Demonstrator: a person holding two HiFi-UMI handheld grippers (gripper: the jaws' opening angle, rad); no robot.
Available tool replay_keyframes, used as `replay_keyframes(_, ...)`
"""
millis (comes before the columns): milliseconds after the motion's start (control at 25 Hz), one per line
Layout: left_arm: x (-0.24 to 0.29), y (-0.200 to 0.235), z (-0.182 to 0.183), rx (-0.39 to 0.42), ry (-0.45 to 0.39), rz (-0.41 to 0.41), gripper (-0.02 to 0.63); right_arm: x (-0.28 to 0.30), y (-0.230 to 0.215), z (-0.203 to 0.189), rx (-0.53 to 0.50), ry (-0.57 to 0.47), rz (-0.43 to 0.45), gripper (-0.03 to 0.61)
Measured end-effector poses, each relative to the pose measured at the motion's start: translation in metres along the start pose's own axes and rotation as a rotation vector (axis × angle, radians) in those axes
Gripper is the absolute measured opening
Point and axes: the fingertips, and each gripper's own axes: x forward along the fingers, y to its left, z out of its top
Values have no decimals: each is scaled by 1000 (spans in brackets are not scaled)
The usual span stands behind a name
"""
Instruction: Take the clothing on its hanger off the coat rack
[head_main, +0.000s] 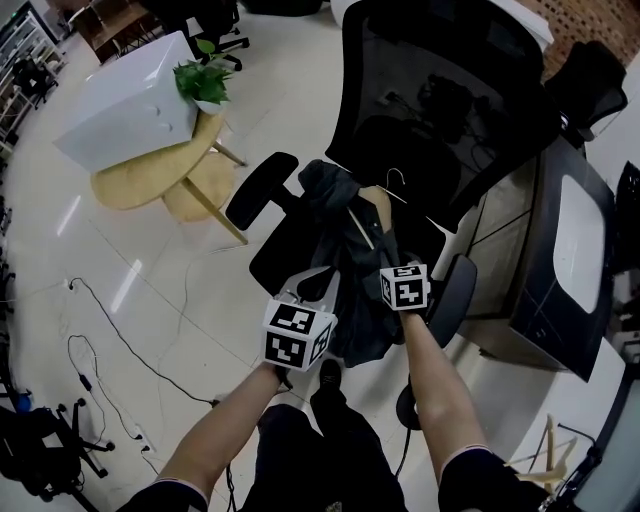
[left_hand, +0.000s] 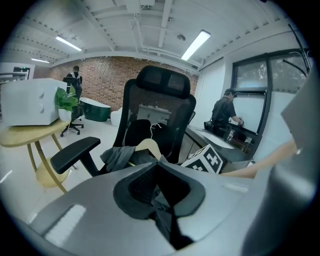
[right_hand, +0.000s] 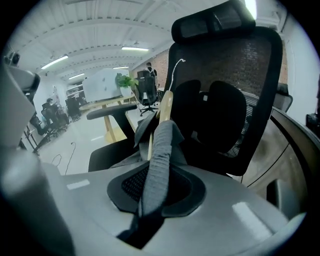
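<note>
The right gripper is clamped on a grey fold of the clothing, just below the wooden hanger. The left gripper pinches a darker part of the same clothing. Clothing and hanger lie on the seat of a black office chair.

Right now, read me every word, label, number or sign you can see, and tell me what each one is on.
No text can be read in any view.
Left marker cube: black-and-white square patterns only, no letters or numbers.
Right marker cube: the same, patterns only.
White box on the wooden table: no print can be made out.
</note>
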Motion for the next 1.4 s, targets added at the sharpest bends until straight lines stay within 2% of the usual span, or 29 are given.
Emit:
replay_keyframes(40, 1, 1, -2, -4, 6, -2, 12, 3, 1, -3, -7, 8, -5, 62)
replay_keyframes(80, 2, 1, -4, -7, 11, -4, 12, 5, 1, -5, -14, 8, -9, 103)
replay_keyframes(160, 3, 0, -8, -14, 20, -10, 12, 6, 1, -7, -25, 10, -12, 235)
replay_keyframes(200, 3, -1, -10, -17, 23, -12, 12, 5, 0, -8, -25, 15, -13, 258)
replay_keyframes(360, 5, 1, -12, -22, 27, -12, 12, -3, -3, -7, -24, 17, -20, 258)
replay_keyframes(480, 10, 6, -6, -17, 17, -4, 12, -17, -3, 10, -26, -41, -16, 247)
replay_keyframes(560, 10, 8, 2, -11, 0, 0, 12, -35, 0, 30, -26, -106, -8, 208)
replay_keyframes(600, 8, 9, 8, -7, -11, 1, 12, -47, 1, 42, -27, -141, -6, 165)
replay_keyframes(680, 4, 8, 23, 3, -39, 1, 12, -72, 6, 66, -31, -207, 4, 29)
replay_keyframes(720, 1, 8, 33, 10, -57, -1, 12, -84, 10, 77, -37, -235, 19, 2)
replay_keyframes(1040, -33, -18, 119, 70, -213, -37, 12, -181, 48, 169, -133, -422, 106, 2)
replay_keyframes(1400, -74, -51, 197, 171, -341, -93, 12, -273, 72, 246, -172, -615, 124, 2)
